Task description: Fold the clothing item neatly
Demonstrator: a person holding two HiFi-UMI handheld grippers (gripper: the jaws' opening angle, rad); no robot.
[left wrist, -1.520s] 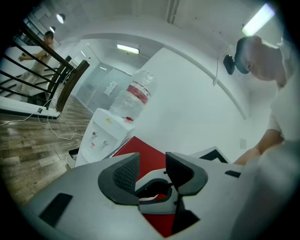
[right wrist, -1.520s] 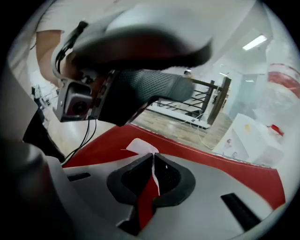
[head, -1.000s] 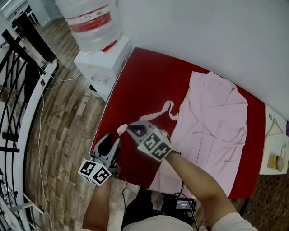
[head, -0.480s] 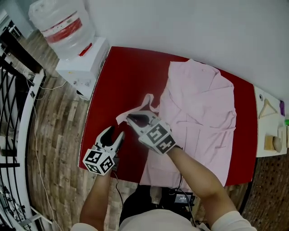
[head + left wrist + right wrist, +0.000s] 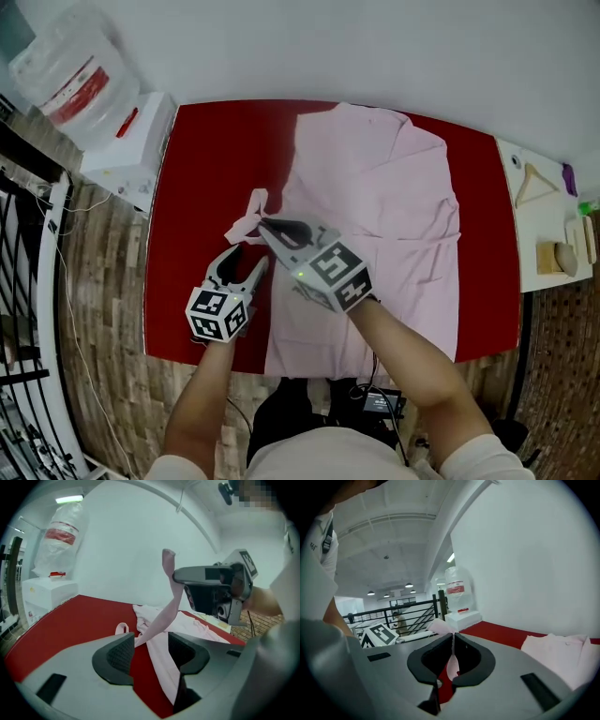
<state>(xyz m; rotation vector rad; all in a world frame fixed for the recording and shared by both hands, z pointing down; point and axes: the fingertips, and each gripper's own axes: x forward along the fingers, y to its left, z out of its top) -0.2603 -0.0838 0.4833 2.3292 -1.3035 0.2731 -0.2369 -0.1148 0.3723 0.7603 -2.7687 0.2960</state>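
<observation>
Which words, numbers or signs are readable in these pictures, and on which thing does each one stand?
No text can be read.
The red label on the water bottle: print too blurred to read.
The left marker cube and the right marker cube: square black-and-white patterns only, no letters.

A red desk [image 5: 202, 178] stands against a white wall [image 5: 375, 47]. The floor [image 5: 103, 309] is brown wood. A black railing [image 5: 410, 603] and maybe a water cooler [image 5: 127, 141] stand left.

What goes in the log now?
right tool: shut on pink belt | left tool: just opening, belt loose between jaws | robe: on table
</observation>
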